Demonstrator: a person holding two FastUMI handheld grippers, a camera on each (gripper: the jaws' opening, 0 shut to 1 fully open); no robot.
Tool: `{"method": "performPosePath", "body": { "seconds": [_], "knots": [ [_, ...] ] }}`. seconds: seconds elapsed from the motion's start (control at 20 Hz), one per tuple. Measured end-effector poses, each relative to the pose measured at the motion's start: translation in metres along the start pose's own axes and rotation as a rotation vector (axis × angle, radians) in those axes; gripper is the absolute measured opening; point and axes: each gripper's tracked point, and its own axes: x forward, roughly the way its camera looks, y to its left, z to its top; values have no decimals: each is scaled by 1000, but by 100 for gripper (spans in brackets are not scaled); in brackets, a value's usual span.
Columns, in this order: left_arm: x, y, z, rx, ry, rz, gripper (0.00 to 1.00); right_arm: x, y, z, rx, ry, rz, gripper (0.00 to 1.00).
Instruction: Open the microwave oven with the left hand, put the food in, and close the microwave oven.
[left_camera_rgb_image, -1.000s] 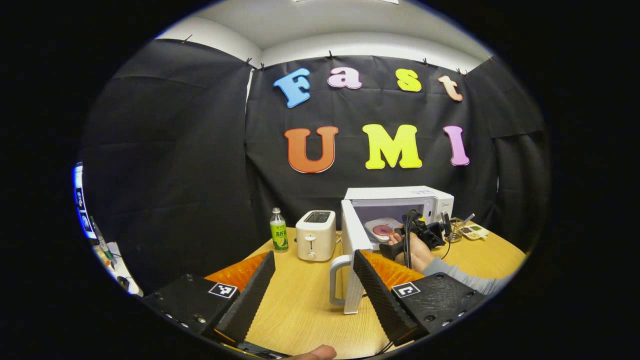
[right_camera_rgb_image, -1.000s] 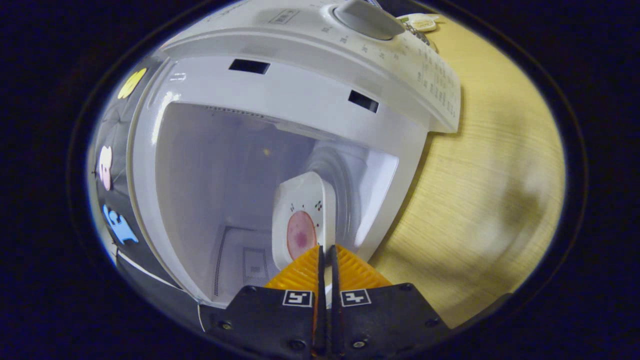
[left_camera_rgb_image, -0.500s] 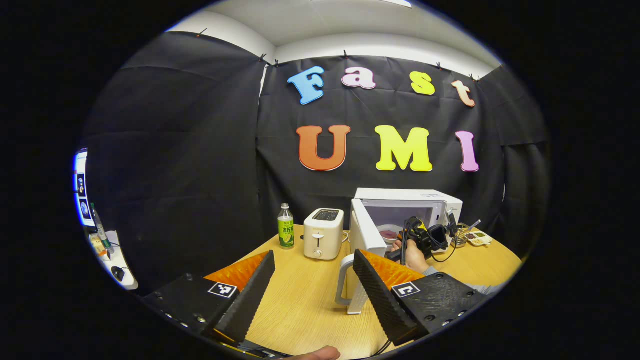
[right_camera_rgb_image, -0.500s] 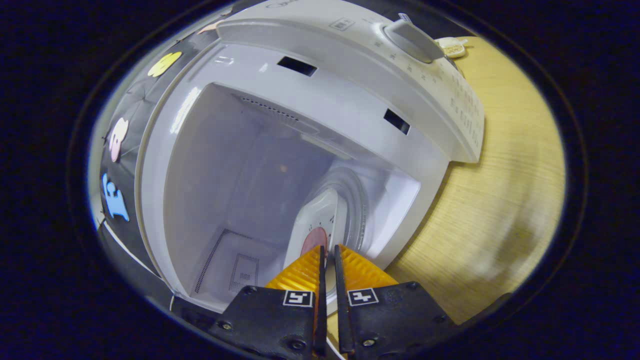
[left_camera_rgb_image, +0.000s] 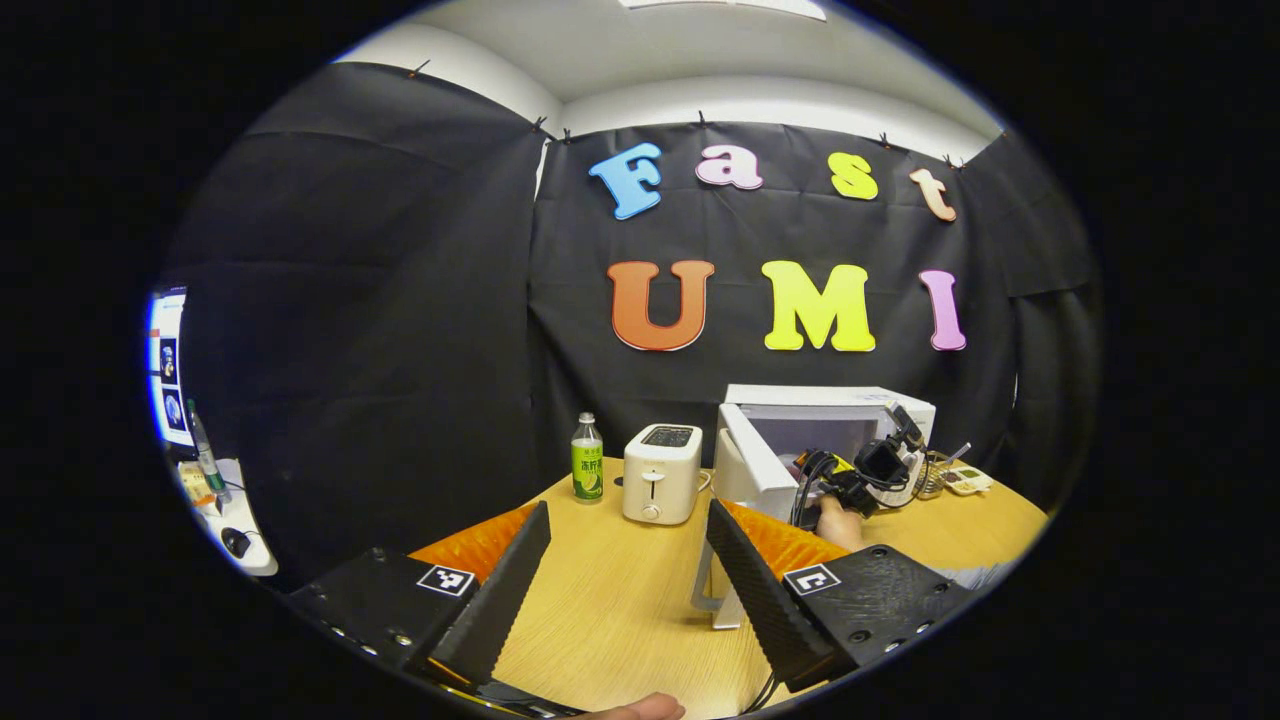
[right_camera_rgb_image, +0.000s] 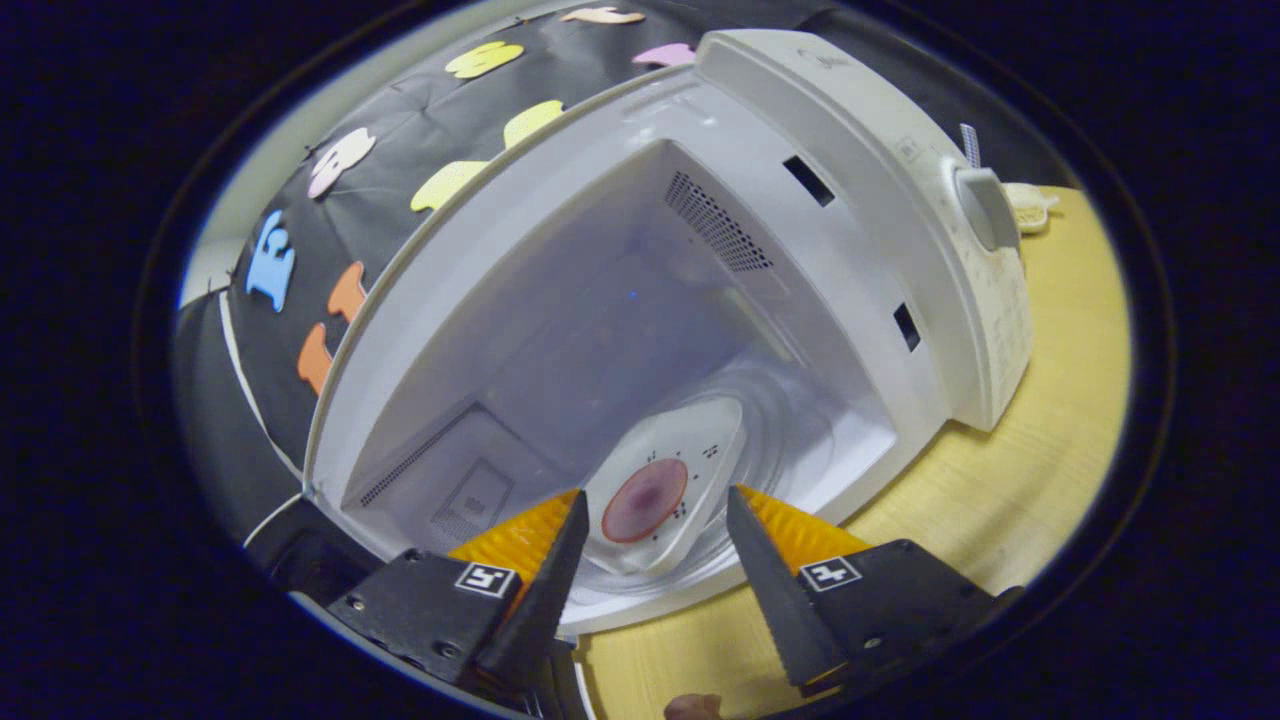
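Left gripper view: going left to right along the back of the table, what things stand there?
Bottle → toaster → microwave, its door swung open → small dish at the far right edge.

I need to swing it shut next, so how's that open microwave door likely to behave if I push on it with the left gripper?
The microwave door looks rigid and hinged, so it probably swings rather than flexes. The microwave seems bulky and unlikely to slide.
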Motion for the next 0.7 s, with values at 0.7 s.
{"method": "performPosePath", "body": {
  "seconds": [0.7],
  "knots": [
    [6,17,-30,-31,16,-31,94,-159,5,99,-340,-48,185,100]
  ]
}}
